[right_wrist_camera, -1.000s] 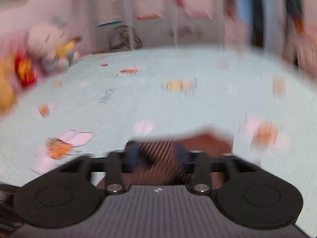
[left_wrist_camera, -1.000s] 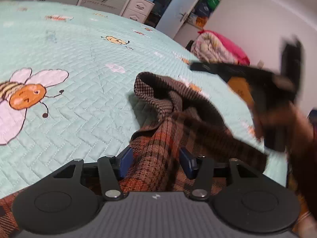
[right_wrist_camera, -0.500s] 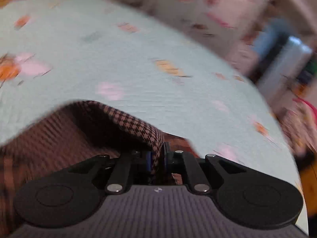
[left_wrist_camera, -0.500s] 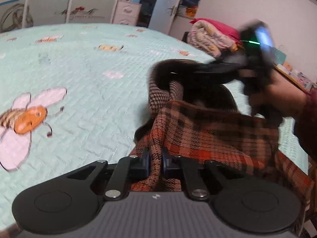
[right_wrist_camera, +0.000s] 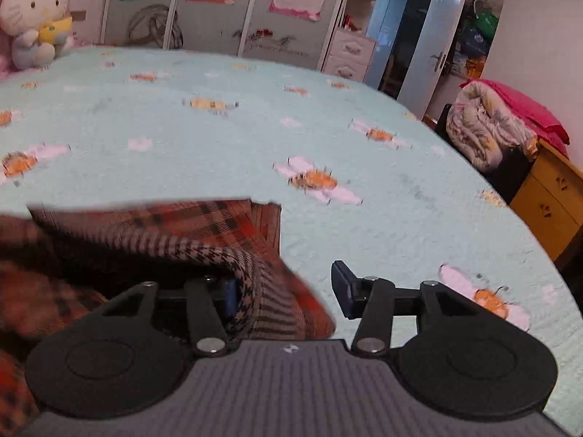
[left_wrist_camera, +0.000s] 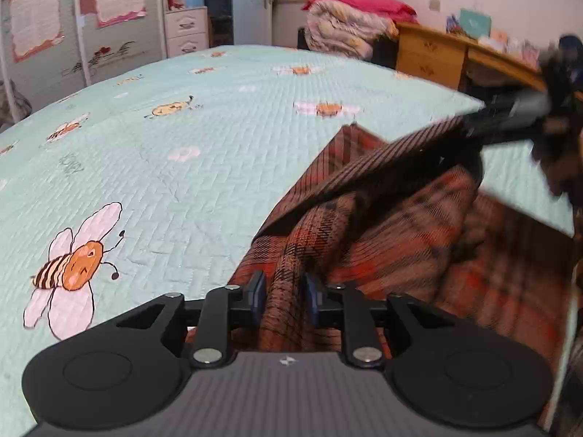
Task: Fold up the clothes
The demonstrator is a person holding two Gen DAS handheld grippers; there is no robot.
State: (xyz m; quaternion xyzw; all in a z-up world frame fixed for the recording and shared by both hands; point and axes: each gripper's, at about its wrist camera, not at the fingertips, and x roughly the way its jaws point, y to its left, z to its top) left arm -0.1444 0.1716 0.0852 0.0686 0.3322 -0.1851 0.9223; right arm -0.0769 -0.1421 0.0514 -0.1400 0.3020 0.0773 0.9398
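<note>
Left gripper [left_wrist_camera: 282, 296] jaws have just been opening, a bunched fold of the plaid garment [left_wrist_camera: 382, 225] between the 2 blue pads; contact unclear. Garment lies near the bedspread [left_wrist_camera: 182, 145] right edge. Right gripper [left_wrist_camera: 510, 114], blurred, at garment's far raised corner by the right edge.

Blurred beyond reading: right gripper [left_wrist_camera: 510, 116] at upper right of left wrist view. Plaid garment [left_wrist_camera: 400, 240] cut off by right edge; lower folds hidden under left gripper [left_wrist_camera: 282, 296].
</note>
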